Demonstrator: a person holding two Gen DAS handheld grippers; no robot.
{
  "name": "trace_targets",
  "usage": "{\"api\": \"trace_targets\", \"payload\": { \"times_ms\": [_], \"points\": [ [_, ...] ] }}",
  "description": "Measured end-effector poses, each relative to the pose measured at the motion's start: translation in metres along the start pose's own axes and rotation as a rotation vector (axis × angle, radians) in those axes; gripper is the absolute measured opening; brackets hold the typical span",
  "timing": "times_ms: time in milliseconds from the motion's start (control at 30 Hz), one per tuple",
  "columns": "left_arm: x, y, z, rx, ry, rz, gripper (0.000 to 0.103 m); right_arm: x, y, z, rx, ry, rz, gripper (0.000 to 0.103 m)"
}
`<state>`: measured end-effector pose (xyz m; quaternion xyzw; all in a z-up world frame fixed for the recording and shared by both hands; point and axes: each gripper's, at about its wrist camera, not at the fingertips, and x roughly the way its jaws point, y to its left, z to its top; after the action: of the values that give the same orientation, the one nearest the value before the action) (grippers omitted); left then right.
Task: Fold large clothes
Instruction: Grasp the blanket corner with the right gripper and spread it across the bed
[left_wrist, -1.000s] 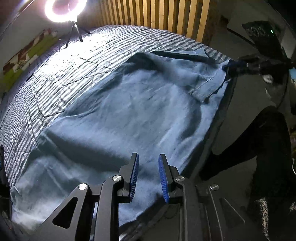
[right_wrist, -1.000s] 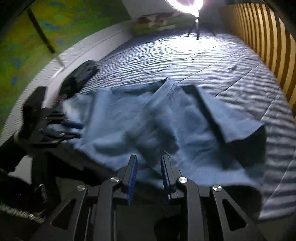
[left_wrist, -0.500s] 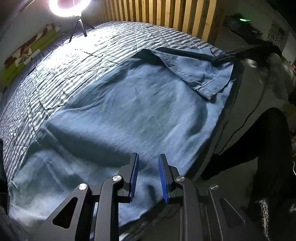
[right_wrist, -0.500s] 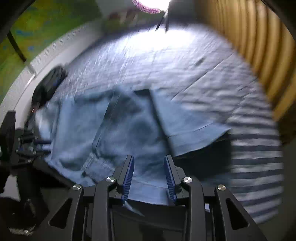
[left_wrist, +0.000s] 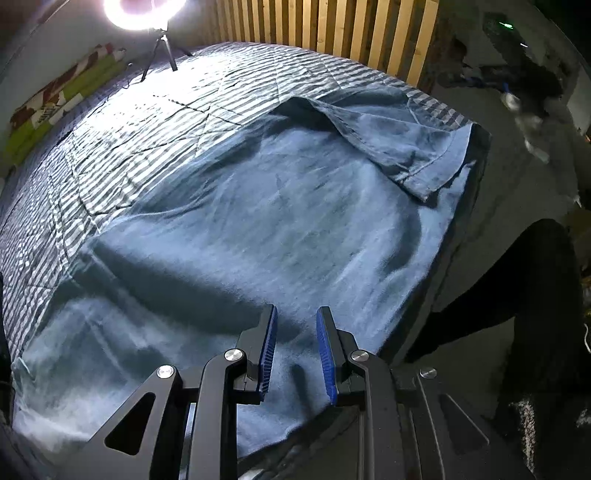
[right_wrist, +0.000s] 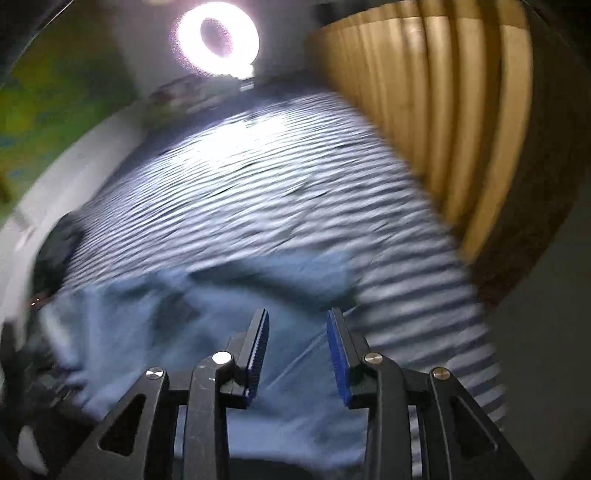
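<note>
A large blue garment lies spread on the striped bed cover. One part of it is folded back over its far right corner. My left gripper hovers open over the garment's near edge, with nothing between the blue pads. In the blurred right wrist view, my right gripper is open over the garment, close to where the cloth meets the striped cover. Neither gripper holds cloth.
A ring light on a tripod stands at the far end of the bed. A wooden slatted wall runs along the far side. A person's dark-clad leg stands by the bed's right edge. A dark bundle lies at the left.
The right gripper has let go at the garment's far corner and pulled out of the left view. The folded part now lies flat. The right camera has swung towards the slatted wall.
</note>
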<state>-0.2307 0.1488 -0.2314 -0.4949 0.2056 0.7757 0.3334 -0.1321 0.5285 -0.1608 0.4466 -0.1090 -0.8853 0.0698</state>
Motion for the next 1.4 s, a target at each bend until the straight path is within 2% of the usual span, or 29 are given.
{"api": "trace_targets", "payload": {
  "times_ms": [133, 267, 433, 533, 600, 667, 700, 733, 767, 933, 1033, 1133, 1167, 1233, 1300, 1400],
  "points": [
    [0.006, 0.004, -0.007, -0.023, 0.013, 0.011, 0.023, 0.015, 0.069, -0.023, -0.133, 0.082, 0.108, 0.034],
    [0.005, 0.010, -0.018, -0.057, 0.014, 0.012, 0.023, 0.041, 0.127, -0.044, -0.251, 0.152, 0.154, 0.039],
    [0.006, 0.017, -0.029, -0.082, 0.022, 0.005, 0.023, 0.072, 0.168, -0.065, -0.366, 0.230, 0.117, 0.041],
    [0.007, 0.018, -0.031, -0.082, 0.022, -0.001, 0.023, 0.085, 0.177, -0.074, -0.438, 0.251, 0.038, 0.042],
    [0.008, 0.018, -0.032, -0.080, 0.022, -0.004, 0.023, 0.084, 0.172, -0.074, -0.448, 0.247, 0.003, 0.039],
    [0.009, 0.019, -0.032, -0.078, 0.019, -0.008, 0.023, 0.081, 0.162, -0.066, -0.416, 0.252, 0.011, 0.030],
    [0.009, 0.019, -0.033, -0.078, 0.018, -0.010, 0.023, 0.076, 0.152, -0.058, -0.385, 0.247, 0.023, 0.024],
    [0.009, 0.020, -0.033, -0.079, 0.018, -0.014, 0.023, 0.072, 0.145, -0.051, -0.363, 0.239, 0.027, 0.013],
    [0.009, 0.020, -0.032, -0.079, 0.018, -0.016, 0.023, 0.068, 0.137, -0.044, -0.341, 0.227, 0.021, 0.008],
    [0.012, 0.021, -0.031, -0.086, 0.019, -0.020, 0.023, 0.054, 0.073, 0.017, -0.131, 0.127, -0.034, 0.001],
    [0.012, 0.022, -0.030, -0.084, 0.020, -0.021, 0.023, 0.058, 0.040, 0.044, -0.047, 0.090, -0.061, 0.000],
    [0.012, 0.022, -0.030, -0.087, 0.020, -0.027, 0.023, 0.053, 0.044, 0.041, -0.043, 0.118, 0.038, 0.005],
    [0.013, 0.023, -0.030, -0.090, 0.021, -0.031, 0.023, 0.051, 0.059, 0.031, -0.097, 0.136, 0.044, 0.005],
    [0.014, 0.024, -0.030, -0.093, 0.020, -0.035, 0.023, 0.050, 0.091, 0.008, -0.226, 0.173, 0.037, 0.019],
    [0.014, 0.024, -0.030, -0.094, 0.019, -0.037, 0.024, 0.053, 0.123, -0.020, -0.337, 0.211, 0.053, 0.029],
    [0.014, 0.025, -0.031, -0.093, 0.015, -0.040, 0.024, 0.065, 0.159, -0.055, -0.433, 0.272, 0.092, 0.033]
  ]
}}
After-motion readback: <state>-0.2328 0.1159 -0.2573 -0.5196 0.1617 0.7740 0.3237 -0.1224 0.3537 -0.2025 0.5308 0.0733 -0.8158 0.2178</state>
